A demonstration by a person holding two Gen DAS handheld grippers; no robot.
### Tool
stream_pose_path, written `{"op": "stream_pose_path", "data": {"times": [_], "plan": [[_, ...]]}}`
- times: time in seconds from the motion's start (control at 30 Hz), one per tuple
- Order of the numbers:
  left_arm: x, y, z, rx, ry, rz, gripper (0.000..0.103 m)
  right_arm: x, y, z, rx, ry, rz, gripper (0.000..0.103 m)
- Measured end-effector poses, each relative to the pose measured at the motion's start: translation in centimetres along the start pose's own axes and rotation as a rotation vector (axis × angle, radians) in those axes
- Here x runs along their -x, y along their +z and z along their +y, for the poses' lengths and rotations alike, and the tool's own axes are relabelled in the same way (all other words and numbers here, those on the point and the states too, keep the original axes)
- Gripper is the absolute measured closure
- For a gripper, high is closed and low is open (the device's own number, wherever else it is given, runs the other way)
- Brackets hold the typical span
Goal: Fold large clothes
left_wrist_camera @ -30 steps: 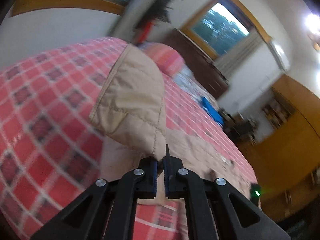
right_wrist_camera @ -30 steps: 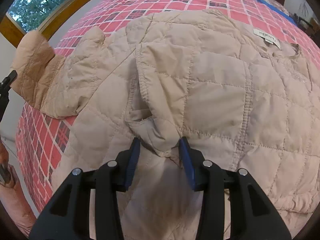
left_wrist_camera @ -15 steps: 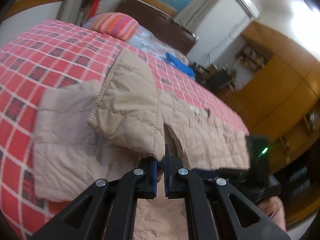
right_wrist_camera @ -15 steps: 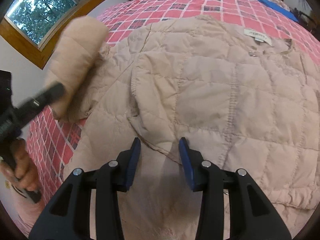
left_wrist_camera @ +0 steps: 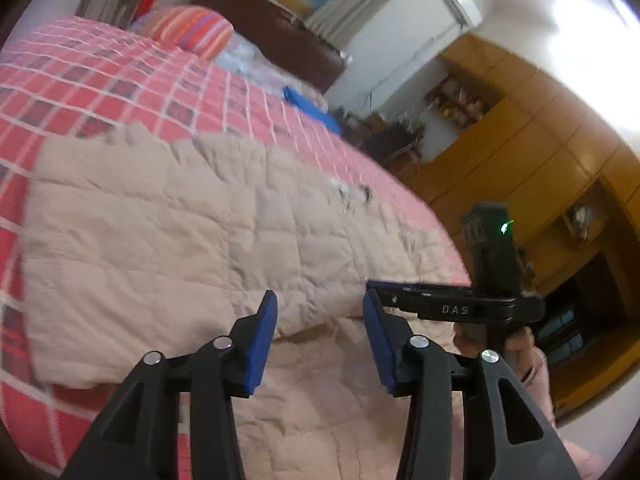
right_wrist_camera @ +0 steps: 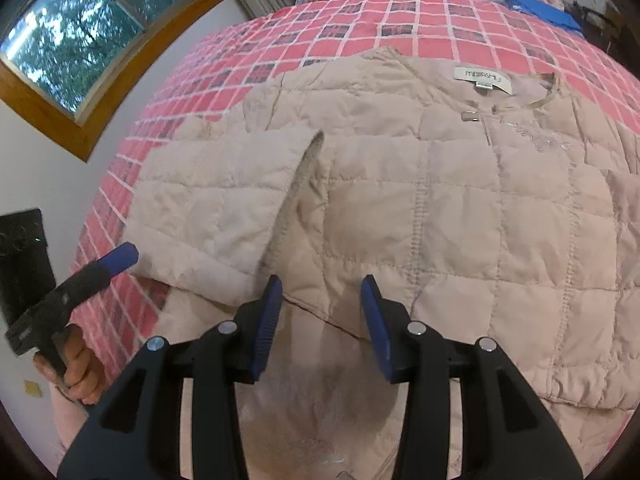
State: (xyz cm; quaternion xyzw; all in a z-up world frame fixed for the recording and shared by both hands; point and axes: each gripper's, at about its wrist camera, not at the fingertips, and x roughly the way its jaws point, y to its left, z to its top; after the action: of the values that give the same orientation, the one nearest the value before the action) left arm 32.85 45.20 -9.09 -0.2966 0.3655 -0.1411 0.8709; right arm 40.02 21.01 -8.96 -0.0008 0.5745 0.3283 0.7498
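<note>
Jacket (right_wrist_camera: 420, 208), one, beige quilted, is lying flat on the red checked bedspread (right_wrist_camera: 360, 20), its one sleeve (right_wrist_camera: 216, 204) lying folded across the chest. Your left gripper (left_wrist_camera: 318, 336) is hovering at the sleeve side with jaws apart, holding nothing; your right gripper (right_wrist_camera: 320, 320) is hovering over the hem, likewise parted. Likely light, soft, puffy and slippery: take it by stitched hem edges.

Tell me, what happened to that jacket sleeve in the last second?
The left gripper carried the sleeve across onto the quilted jacket, then opened and let it go. The right gripper stayed open over the jacket, which stayed on the checked bedspread.
</note>
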Motion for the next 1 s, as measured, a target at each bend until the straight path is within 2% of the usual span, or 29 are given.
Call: {"op": "stream_pose_path", "data": {"times": [0.07, 0.1, 0.13, 0.27, 0.3, 0.37, 0.43, 0.47, 0.6, 0.63, 0.7, 0.73, 0.77, 0.83, 1.0], "plan": [[0.3, 0.5, 1.3, 0.017, 0.097, -0.017, 0.060, 0.9, 0.2, -0.1, -0.016, 0.032, -0.017, 0.061], [0.2, 0.9, 2.5, 0.042, 0.171, -0.020, 0.060, 1.2, 0.2, 0.0, -0.018, 0.037, -0.024, 0.061], [-0.2, 1.1, 3.5, 0.058, 0.208, -0.009, 0.061, 1.5, 0.3, 0.0, -0.018, 0.043, -0.031, 0.061], [-2.8, 0.6, 5.1, 0.102, 0.257, 0.060, 0.081, 1.2, 0.8, 1.3, 0.006, 0.061, -0.024, 0.061], [-3.4, 0.4, 5.4, 0.111, 0.267, 0.068, 0.082, 0.6, 0.9, 1.7, 0.010, 0.069, -0.009, 0.061], [-3.4, 0.2, 5.8, 0.133, 0.270, 0.064, 0.096, -0.8, 1.0, 2.4, 0.014, 0.064, 0.020, 0.061], [-2.9, 0.2, 6.5, 0.168, 0.241, 0.065, 0.103, -2.2, 0.9, 2.9, 0.019, 0.062, 0.049, 0.064], [-2.7, 0.2, 6.6, 0.172, 0.237, 0.065, 0.103, -2.9, 0.8, 3.2, 0.024, 0.069, 0.063, 0.073], [0.1, -0.2, 5.6, 0.140, 0.211, 0.020, 0.103, -3.5, 0.5, 3.7, 0.070, 0.032, 0.042, 0.087], [0.7, -0.1, 5.5, 0.142, 0.214, 0.002, 0.101, -3.2, 0.5, 3.6, 0.069, 0.044, 0.036, 0.090], [2.5, 0.5, 5.6, 0.157, 0.267, -0.054, 0.073, -2.1, 0.5, 3.2, 0.056, 0.083, 0.013, 0.092], [3.4, 0.7, 5.9, 0.162, 0.299, -0.085, 0.042, -1.5, 0.5, 3.0, 0.053, 0.096, -0.001, 0.092], [3.5, 1.0, 6.1, 0.164, 0.322, -0.101, 0.038, -0.9, 0.6, 2.8, 0.053, 0.104, -0.015, 0.093], [3.8, 1.4, 6.9, 0.175, 0.352, -0.098, 0.038, 0.8, 0.6, 2.4, 0.052, 0.116, -0.051, 0.094], [3.0, 1.2, 6.7, 0.189, 0.306, -0.070, 0.038, 5.0, 0.6, 0.9, 0.024, 0.172, -0.133, 0.094]]}}
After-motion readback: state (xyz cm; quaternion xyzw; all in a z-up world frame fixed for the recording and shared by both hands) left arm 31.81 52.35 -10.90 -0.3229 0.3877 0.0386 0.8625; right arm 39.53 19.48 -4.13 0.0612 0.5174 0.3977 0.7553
